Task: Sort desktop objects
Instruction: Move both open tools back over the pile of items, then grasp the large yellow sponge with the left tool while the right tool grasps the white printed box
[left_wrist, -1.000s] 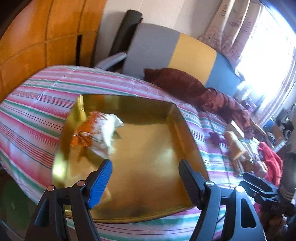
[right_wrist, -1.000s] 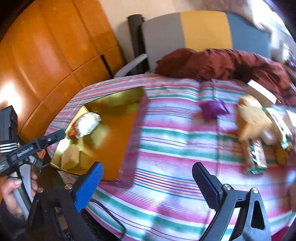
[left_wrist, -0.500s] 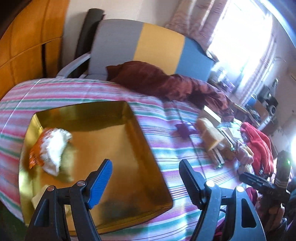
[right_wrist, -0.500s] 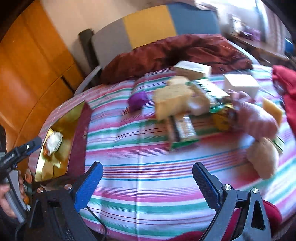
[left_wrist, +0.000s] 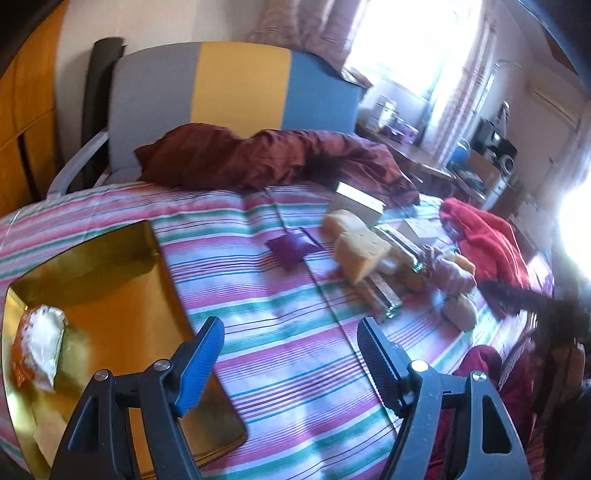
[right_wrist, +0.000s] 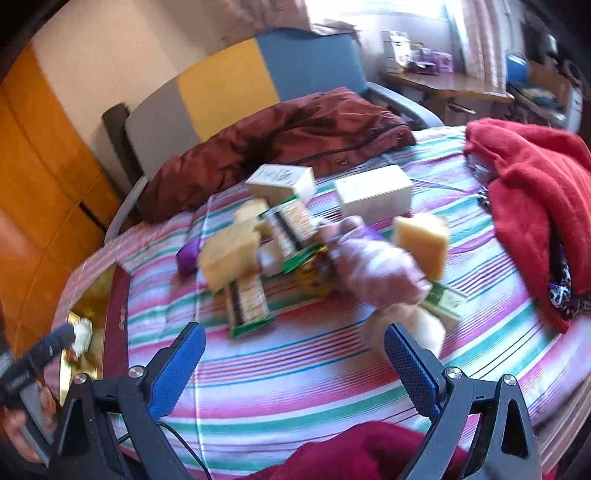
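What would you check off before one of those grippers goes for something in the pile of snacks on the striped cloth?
1. Left gripper open with nothing between its fingers: ok.
2. Right gripper open and not holding anything: ok.
3. Gold tray has bare room beside the white and orange packet: ok.
4. Purple pouch lies apart from the pile, easy to single out: ok.
5. Sponge-like blocks and green-edged bars separate enough to grip one: not ok, they overlap.
6. Sharp view of the pile: not ok, blurred.

two downward wrist views, shared tablecloth (left_wrist: 295, 332)
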